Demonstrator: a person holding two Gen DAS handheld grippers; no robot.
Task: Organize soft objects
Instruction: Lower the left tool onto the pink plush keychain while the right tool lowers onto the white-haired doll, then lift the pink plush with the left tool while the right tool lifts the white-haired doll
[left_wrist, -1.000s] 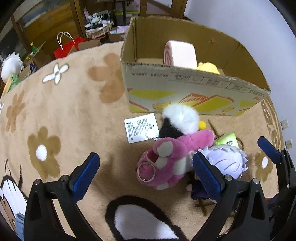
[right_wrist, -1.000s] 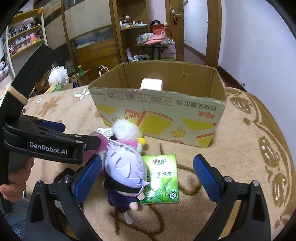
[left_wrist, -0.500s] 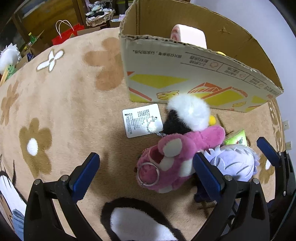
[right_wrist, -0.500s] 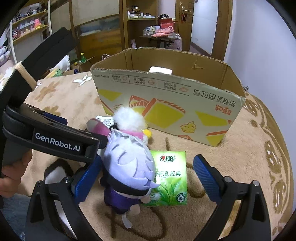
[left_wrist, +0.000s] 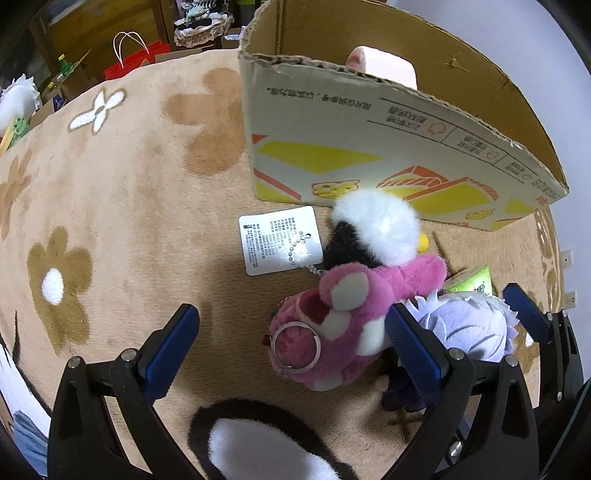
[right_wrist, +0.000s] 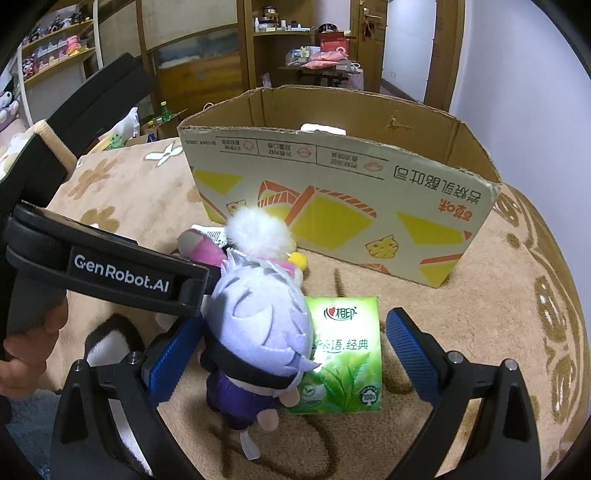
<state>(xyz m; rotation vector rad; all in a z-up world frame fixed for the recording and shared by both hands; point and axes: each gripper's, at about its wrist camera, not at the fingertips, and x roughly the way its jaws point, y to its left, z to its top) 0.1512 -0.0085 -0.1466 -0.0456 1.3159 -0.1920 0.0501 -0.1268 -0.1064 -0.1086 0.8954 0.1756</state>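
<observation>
- The left claw (left_wrist: 291, 347), black-framed with blue ribbed pads, hangs spread wide over a tan plush rug with brown and white flowers (left_wrist: 122, 192), pinching nothing.
- Between its fingers lies a pink plush bear with grey-white ear patches and a metal key ring (left_wrist: 332, 332), on its side on the rug; the right-hand pad (left_wrist: 413, 347) sits just against the bear's flank, the left-hand pad is well apart from it.
- A white printed hang tag (left_wrist: 279, 240) on a bead chain lies flat on the rug just beside the bear.
- Touching the bear on the far side is a black-and-white fluffy plush with a small yellow bit (left_wrist: 376, 229), resting close against the front wall of an open brown cardboard box printed with yellow shapes (left_wrist: 354, 147).
- Inside the box a pale pink-and-white roll-shaped soft thing (left_wrist: 384, 68) shows above the rim.
- The right claw (right_wrist: 291, 354), same build, is also spread wide, gripping nothing.
- Between its fingers stands a small plush doll with pale lilac hair and a dark purple outfit (right_wrist: 258, 332), close to the left-hand pad, leaning over a green soft tissue pack with leaf artwork (right_wrist: 347, 354) that lies flat on the rug.
- A person's hand (right_wrist: 26, 354) grips the handle of the left tool at the edge of the right wrist view.
</observation>
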